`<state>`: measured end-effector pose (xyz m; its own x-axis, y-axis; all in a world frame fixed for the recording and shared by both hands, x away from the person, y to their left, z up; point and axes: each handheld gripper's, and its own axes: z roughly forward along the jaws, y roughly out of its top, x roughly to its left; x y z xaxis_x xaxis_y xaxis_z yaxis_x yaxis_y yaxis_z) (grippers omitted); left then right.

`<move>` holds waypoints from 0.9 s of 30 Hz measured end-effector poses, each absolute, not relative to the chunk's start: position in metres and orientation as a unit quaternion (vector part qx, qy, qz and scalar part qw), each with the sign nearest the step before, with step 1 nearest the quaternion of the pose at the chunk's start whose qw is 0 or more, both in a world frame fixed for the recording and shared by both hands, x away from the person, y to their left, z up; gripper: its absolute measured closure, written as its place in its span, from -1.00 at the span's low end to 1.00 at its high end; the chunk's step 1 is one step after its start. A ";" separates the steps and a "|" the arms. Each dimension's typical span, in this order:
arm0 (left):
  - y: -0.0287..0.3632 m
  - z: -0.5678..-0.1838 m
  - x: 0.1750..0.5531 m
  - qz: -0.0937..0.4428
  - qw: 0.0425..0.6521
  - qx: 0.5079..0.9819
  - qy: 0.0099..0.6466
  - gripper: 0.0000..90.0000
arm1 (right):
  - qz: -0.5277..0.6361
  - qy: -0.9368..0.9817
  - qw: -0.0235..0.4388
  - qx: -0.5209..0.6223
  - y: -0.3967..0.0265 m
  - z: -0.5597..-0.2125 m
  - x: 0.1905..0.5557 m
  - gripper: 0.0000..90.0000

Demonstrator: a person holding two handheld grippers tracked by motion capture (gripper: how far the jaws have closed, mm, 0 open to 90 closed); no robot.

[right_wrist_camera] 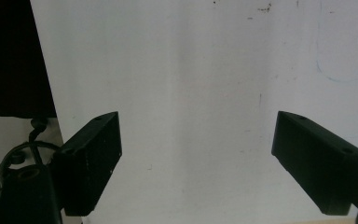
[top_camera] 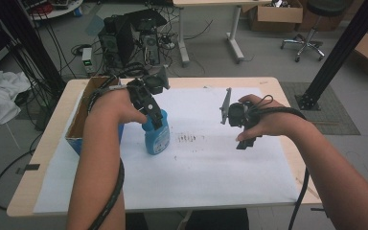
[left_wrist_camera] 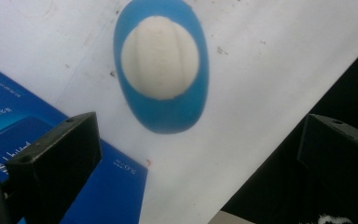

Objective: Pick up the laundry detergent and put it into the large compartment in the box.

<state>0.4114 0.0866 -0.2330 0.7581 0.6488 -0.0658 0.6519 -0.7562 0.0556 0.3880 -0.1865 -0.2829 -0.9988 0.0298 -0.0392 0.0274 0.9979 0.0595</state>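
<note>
A blue bottle (top_camera: 155, 136) with a white cap (left_wrist_camera: 160, 57) stands upright on the white sheet (top_camera: 211, 167) covering my bench (top_camera: 43, 158), left of the middle, and my left tool (top_camera: 152, 111) hangs directly over it, jaws spread wide and gripping nothing. Seen along that tool, the cap sits ahead of the two jaws rather than squarely between them, so I judge that a straight descent could land one jaw on the cap's shoulder and tip the bottle, or close on the rounded cap and let it slip. Just beside the bottle, towards the bench's left edge, is an open cardboard box with blue sides (top_camera: 84, 120); a push that way would knock the bottle against its wall. What the box holds I cannot tell, as its inside lies in shadow and partly behind my forearm. My right tool (top_camera: 242, 125) is held well apart over bare sheet on the right, its jaws also wide and empty. Dark smudges (top_camera: 187, 139) mark the sheet between the two tools.
</note>
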 end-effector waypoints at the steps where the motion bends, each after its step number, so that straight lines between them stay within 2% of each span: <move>1: 0.087 -0.234 0.412 -0.019 0.036 0.936 0.350 -1.00 | 0.029 0.999 0.020 0.015 -0.187 -0.283 0.388 -0.65; 27: 0.073 -0.261 0.430 -0.018 0.009 0.918 0.397 -1.00 | 0.030 0.999 0.012 0.022 -0.195 -0.293 0.389 -0.65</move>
